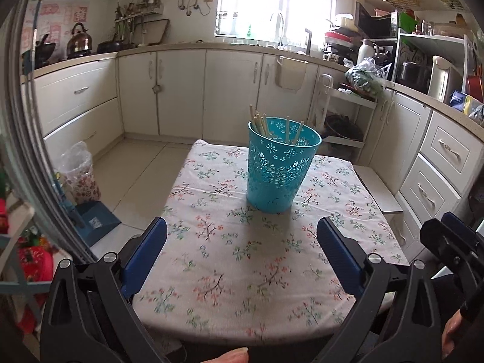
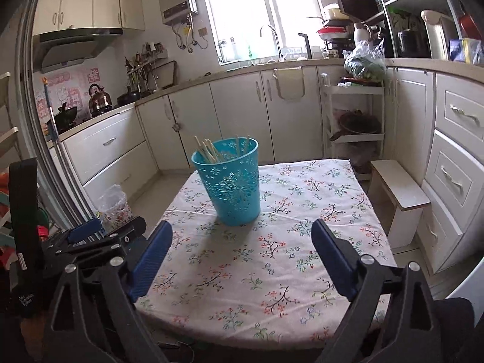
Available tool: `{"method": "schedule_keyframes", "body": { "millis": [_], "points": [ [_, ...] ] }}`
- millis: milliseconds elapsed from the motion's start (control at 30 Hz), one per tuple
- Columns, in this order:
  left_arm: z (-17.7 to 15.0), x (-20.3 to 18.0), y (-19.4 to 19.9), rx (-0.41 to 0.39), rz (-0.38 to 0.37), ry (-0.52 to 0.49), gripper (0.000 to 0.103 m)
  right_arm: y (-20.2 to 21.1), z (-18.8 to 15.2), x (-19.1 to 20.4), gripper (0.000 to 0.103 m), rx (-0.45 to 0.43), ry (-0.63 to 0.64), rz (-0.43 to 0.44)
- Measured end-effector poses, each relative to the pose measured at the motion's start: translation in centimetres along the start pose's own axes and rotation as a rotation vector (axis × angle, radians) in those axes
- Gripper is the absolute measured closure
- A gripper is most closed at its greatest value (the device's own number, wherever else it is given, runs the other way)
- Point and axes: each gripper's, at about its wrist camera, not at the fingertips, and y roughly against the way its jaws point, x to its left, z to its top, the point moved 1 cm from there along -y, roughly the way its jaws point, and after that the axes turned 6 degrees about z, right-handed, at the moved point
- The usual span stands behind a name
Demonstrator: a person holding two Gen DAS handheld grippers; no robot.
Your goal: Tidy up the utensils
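A turquoise perforated plastic bucket (image 1: 281, 169) stands upright on the floral tablecloth (image 1: 242, 260), toward the table's far side. Several wooden chopsticks (image 1: 262, 123) stand inside it and stick out above the rim. The bucket (image 2: 231, 184) and chopsticks (image 2: 208, 151) also show in the right wrist view. My left gripper (image 1: 242, 230) is open and empty, held over the near half of the table, short of the bucket. My right gripper (image 2: 242, 233) is open and empty, also short of the bucket. The right gripper shows at the right edge of the left wrist view (image 1: 453, 242).
The small table (image 2: 266, 275) stands in a kitchen with cream cabinets (image 1: 181, 90) around it. A white step stool (image 2: 399, 193) is at the table's right. A plastic bag (image 1: 78, 172) and a blue dustpan (image 1: 93, 217) sit on the floor at left.
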Motion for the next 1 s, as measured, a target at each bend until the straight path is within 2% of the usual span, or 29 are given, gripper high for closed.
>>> {"method": "schedule_keyframes", "body": {
  "millis": [100, 167, 200, 267, 333, 433, 600, 733, 1000],
  "points": [
    [-0.3, 0.1, 3.3, 0.009, 0.007, -0.032, 0.007, 2.9, -0.2, 1.1, 0.008, -0.006, 0.011, -0.004],
    [-0.6, -0.2, 5.5, 0.052, -0.038, -0.106, 0.007, 4.5, -0.7, 1.8, 0.008, 0.002, 0.005, -0.002],
    [-0.9, -0.2, 6.5, 0.049, -0.037, -0.119, 0.007, 5.2, -0.9, 2.1, 0.008, 0.005, 0.001, 0.0],
    [-1.8, 0.3, 9.5, 0.007, -0.008, -0.113, 0.007, 6.5, -1.7, 2.6, 0.008, 0.012, -0.003, 0.005],
    [-2.7, 0.6, 11.9, -0.024, -0.028, -0.102, 0.007, 8.2, -2.7, 3.1, 0.008, -0.001, -0.018, 0.007],
    [-4.1, 1.1, 14.6, -0.018, -0.05, -0.081, 0.007, 10.5, -4.2, 3.7, 0.008, -0.017, -0.052, 0.014],
    [-5.3, 1.9, 17.6, -0.001, -0.023, -0.074, 0.007, 13.2, -5.3, 4.4, 0.007, -0.044, -0.046, 0.004],
    [-5.6, 2.6, 19.7, -0.043, 0.013, -0.061, 0.007, 13.6, -5.7, 4.4, 0.007, -0.042, -0.058, -0.001],
    [-5.2, 3.2, 21.1, -0.069, 0.02, -0.053, 0.007, 14.2, -6.1, 5.6, 0.007, -0.046, -0.024, 0.009]
  ]
}}
